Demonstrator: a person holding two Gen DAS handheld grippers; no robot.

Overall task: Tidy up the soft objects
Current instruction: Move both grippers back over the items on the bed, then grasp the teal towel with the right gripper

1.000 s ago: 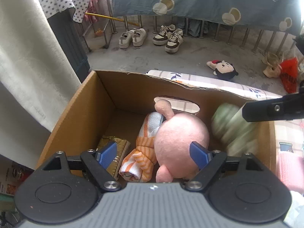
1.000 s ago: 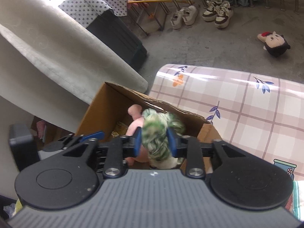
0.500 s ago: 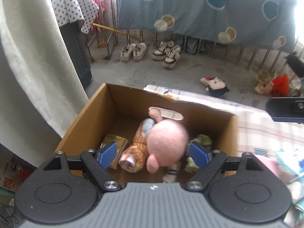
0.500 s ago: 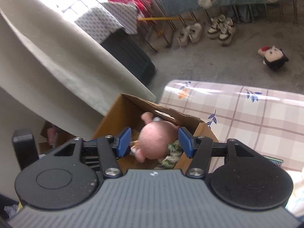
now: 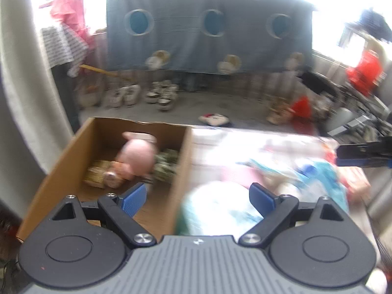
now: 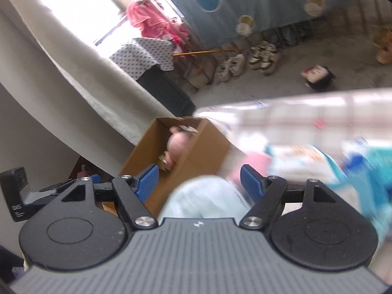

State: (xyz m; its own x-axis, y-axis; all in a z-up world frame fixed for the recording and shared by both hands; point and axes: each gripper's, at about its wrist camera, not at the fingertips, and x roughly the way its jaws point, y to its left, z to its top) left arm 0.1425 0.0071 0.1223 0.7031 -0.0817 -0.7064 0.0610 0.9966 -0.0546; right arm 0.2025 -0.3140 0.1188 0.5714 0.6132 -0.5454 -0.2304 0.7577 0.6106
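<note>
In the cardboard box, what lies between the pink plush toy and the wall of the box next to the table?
A green camouflage soft item lies there, beside the pink plush toy and near the box wall. The left wrist view shows it.

Daylight enters from windows behind the hung blue sheet (image 5: pixel 208 36), burning the upper corners of the left wrist view to pure white. Glare also washes out the table (image 5: pixel 245 144) top — its pattern is almost lost. Motion blur smears nearly everything beyond each tool: the shoes (image 5: pixel 161 95), the cardboard box (image 5: pixel 66 161) contents, the pale soft items in the foreground. The right wrist view streaks most strongly at its right edge. Only the black tool bodies stay sharp. Fisheye distortion bows the curtain (image 6: pixel 73 85) and the frame edges — corners darken slightly.
</note>
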